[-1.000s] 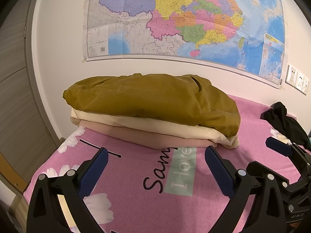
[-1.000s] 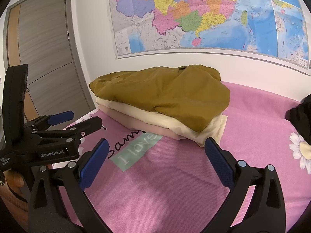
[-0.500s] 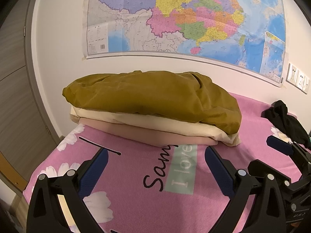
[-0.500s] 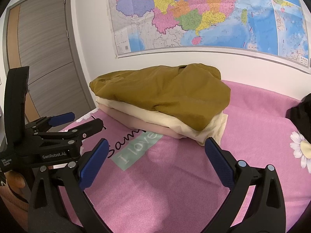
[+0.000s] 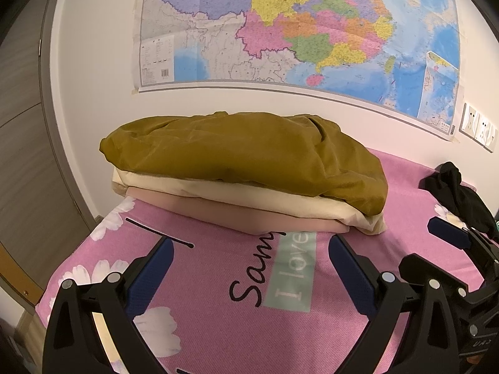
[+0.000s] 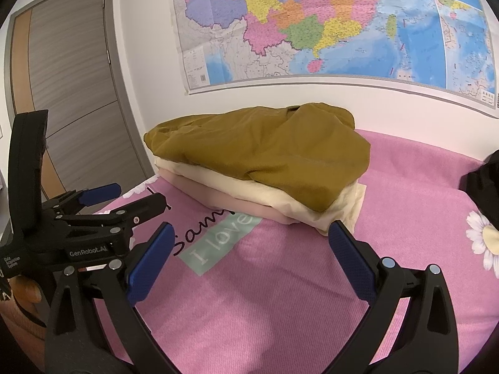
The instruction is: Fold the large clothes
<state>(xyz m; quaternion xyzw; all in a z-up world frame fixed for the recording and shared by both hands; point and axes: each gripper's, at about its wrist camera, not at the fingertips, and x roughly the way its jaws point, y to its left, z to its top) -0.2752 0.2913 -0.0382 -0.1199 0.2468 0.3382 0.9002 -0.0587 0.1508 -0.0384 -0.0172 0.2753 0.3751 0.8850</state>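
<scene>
Hovering empty with fingers spread, the left gripper (image 5: pixel 249 268) and right gripper (image 6: pixel 249 249) face the soft, limp black garment (image 5: pixel 458 190), probably best pinched at its edges.

From where I steer, the pink bedspread (image 5: pixel 218 280) lies bare between both grippers and the stack of folded clothes (image 5: pixel 243 168), so either tool can pass forward over it. The stack blocks the far end, pressed up near the wall (image 5: pixel 93 93) under the map (image 5: pixel 296 31). A black garment (image 5: pixel 455 190) takes up the right edge, and my left gripper (image 6: pixel 124 199) crowds the right one's left side, near the door (image 6: pixel 68 93).
</scene>
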